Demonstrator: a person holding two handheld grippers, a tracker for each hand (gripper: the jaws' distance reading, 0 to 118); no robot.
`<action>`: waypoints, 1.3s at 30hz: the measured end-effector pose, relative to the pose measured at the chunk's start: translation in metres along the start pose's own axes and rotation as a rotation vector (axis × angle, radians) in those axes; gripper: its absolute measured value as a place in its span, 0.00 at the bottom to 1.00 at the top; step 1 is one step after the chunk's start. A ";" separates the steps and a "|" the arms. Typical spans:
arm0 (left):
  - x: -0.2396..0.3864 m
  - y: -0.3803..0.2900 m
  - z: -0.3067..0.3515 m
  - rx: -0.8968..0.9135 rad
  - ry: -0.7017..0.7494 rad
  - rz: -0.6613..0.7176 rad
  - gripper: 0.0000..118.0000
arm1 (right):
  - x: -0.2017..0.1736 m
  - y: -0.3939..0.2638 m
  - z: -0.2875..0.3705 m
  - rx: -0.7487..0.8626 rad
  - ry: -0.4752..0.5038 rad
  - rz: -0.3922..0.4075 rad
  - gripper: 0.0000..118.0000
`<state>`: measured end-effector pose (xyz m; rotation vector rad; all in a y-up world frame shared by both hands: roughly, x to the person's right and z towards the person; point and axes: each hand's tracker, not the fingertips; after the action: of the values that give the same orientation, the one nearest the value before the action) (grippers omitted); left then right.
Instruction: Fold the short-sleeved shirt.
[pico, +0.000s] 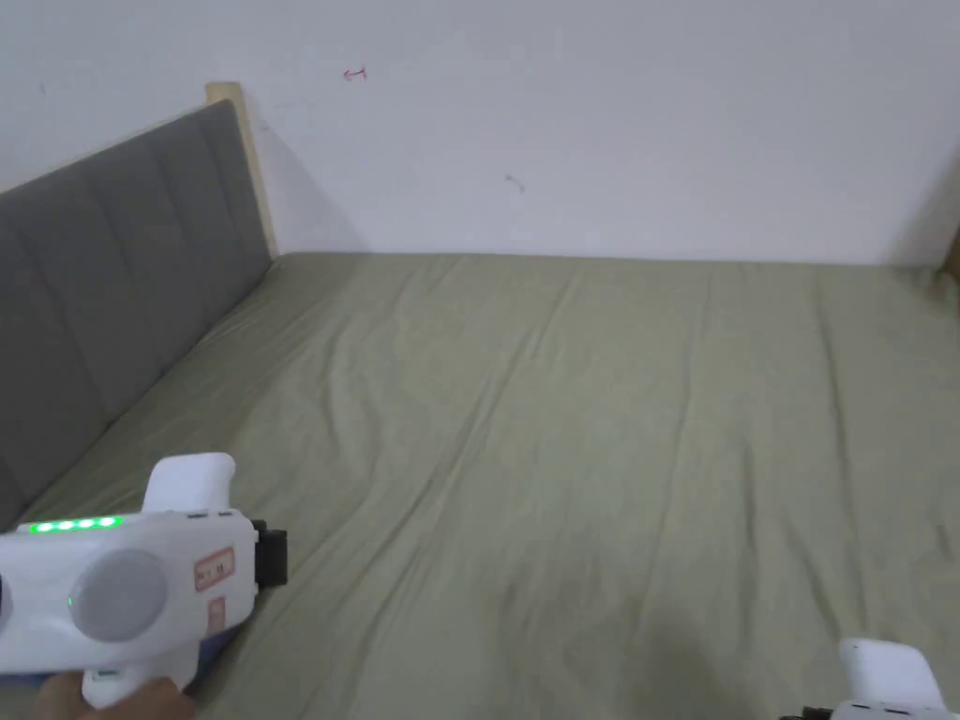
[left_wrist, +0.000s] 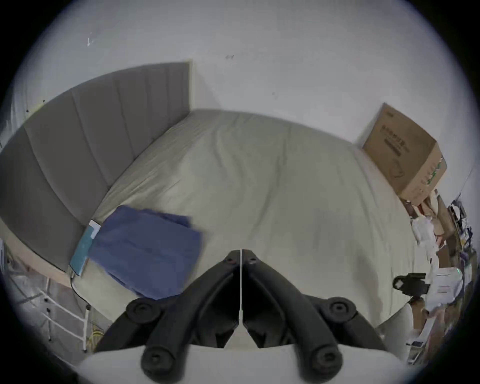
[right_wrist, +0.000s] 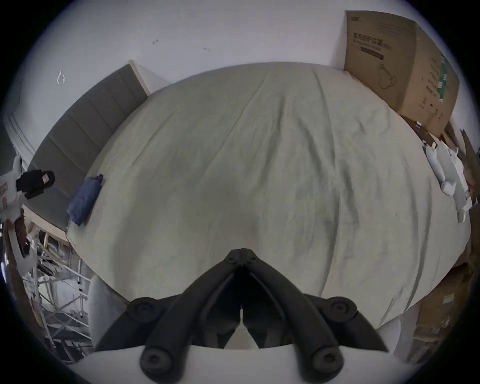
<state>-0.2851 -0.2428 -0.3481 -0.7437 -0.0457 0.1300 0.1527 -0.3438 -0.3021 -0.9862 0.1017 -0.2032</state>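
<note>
We see the left tool (left_wrist: 241, 253) and the right tool (right_wrist: 242, 252) both pressed together, pinching nothing (above the bed (right_wrist: 259, 156)). The folded blue shirt (left_wrist: 145, 249) lies beside the headboard (left_wrist: 78, 145).

shirt (left_wrist: 145, 249) on bed (left_wrist: 272, 187) beside headboard (left_wrist: 78, 145), box (left_wrist: 405, 156) opposite

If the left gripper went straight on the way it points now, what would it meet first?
Probably the bare bedsheet. The left gripper, jaws together and empty, points out over the bed; the folded blue shirt lies off to its left, apart from that line. Depth is uncertain.
</note>
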 end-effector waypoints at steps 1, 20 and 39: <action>0.012 -0.008 0.002 0.015 -0.010 -0.002 0.00 | 0.003 0.000 0.007 0.023 0.008 -0.009 0.00; 0.172 -0.030 0.115 0.488 0.044 -0.160 0.00 | -0.012 0.041 0.171 0.764 -0.169 0.040 0.00; 0.192 -0.033 0.120 0.583 0.071 -0.199 0.12 | -0.035 0.035 0.180 0.803 -0.223 0.121 0.00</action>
<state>-0.1016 -0.1605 -0.2382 -0.1581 -0.0126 -0.0740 0.1543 -0.1702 -0.2323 -0.1960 -0.1211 -0.0106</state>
